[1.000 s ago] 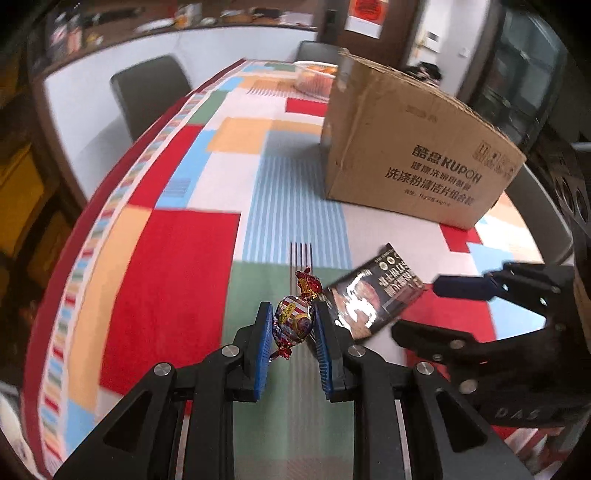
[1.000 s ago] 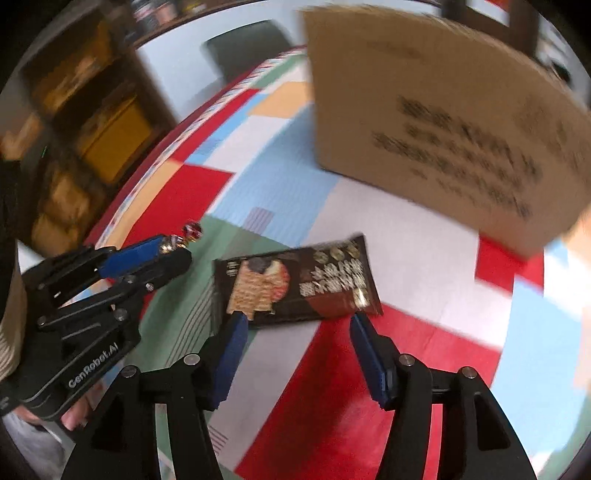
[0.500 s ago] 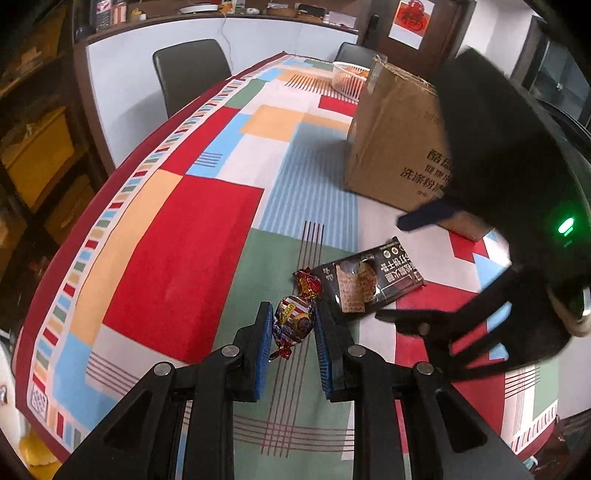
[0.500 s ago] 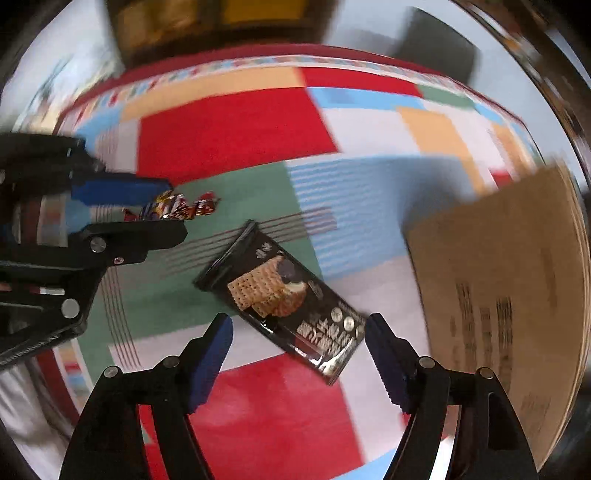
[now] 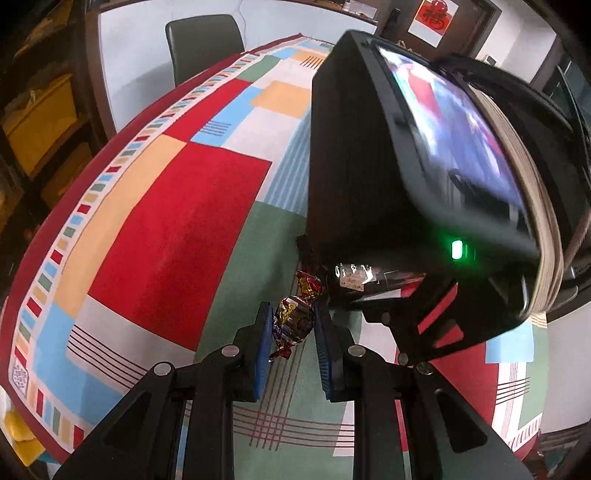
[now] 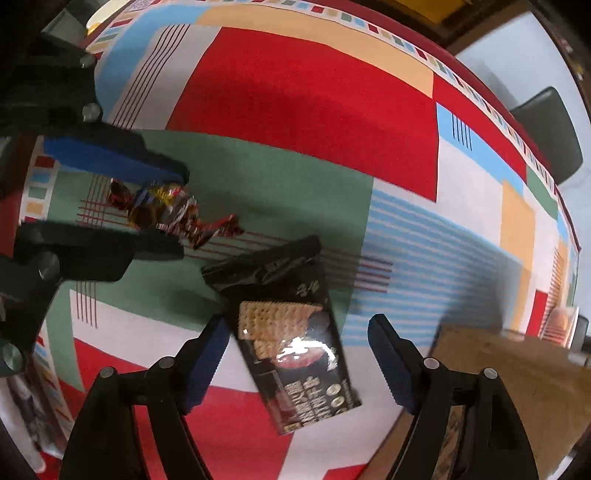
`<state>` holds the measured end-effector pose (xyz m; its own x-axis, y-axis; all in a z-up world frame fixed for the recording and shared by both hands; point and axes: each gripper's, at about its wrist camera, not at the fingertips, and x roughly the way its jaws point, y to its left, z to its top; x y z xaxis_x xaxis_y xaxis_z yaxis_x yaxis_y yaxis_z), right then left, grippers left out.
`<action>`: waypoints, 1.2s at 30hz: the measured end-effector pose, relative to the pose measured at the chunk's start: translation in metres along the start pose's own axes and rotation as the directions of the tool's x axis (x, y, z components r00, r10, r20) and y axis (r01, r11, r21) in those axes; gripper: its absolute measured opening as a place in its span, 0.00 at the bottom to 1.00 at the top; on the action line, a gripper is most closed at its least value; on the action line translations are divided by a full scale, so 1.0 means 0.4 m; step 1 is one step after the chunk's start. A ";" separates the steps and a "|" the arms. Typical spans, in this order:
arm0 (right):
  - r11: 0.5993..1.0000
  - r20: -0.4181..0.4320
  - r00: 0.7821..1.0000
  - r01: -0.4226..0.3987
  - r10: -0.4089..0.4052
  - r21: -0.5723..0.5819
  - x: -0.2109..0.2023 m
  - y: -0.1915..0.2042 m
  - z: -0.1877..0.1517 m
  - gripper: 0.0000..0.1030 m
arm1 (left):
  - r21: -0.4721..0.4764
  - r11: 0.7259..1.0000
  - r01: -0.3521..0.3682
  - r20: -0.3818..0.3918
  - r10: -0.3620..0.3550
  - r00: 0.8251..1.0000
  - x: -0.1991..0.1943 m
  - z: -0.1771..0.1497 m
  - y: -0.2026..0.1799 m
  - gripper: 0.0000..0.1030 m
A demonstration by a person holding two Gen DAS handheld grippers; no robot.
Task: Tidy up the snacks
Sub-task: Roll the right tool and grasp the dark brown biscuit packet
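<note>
Since a second ago the right gripper (image 6: 295,354) has swung round from facing the cardboard box to looking straight down over the cracker packet, and its black body (image 5: 424,177) now fills most of the left wrist view, hiding the box there.

Biggest thing around is the table (image 5: 177,221), covered in a patchwork cloth of red, green, orange, light blue and white blocks with a dark red border and a strip of little coloured rectangles along the edge. A dark chair (image 5: 205,44) is pushed up at the far side against a white wall, there's shelving with yellow bins (image 5: 40,118) off to the left, and a door with a red decoration (image 5: 436,16) at the back. The cardboard box (image 6: 509,384) sits at the lower right of the right wrist view, just beside the gripper's right finger.

The black cracker packet (image 6: 291,339) lies flat on the cloth between the right gripper's blue pads (image 6: 388,362), which stand wide apart, not touching it. One end is on the green block, the other over white and red.

The left gripper (image 5: 291,328) is clamped on a foil-wrapped candy (image 5: 293,321), its twisted red end (image 5: 308,286) poking out forward, held just above the green block near the packet's top end.
</note>
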<state>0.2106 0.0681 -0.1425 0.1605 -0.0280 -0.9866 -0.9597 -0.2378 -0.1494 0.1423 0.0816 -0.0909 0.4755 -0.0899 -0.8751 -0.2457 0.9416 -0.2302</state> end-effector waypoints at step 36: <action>0.816 0.223 0.973 -0.172 0.054 0.552 -0.092 -0.075 -0.233 0.53 | 0.091 0.996 -0.024 0.067 0.018 0.998 -0.029 0.007 -0.045 0.22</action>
<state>0.2550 -0.0141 -0.0955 0.0527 0.1758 -0.9830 -0.9380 0.3463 0.0116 0.1436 0.0664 -0.0754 0.5261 -0.0507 -0.8489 -0.1797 0.9691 -0.1692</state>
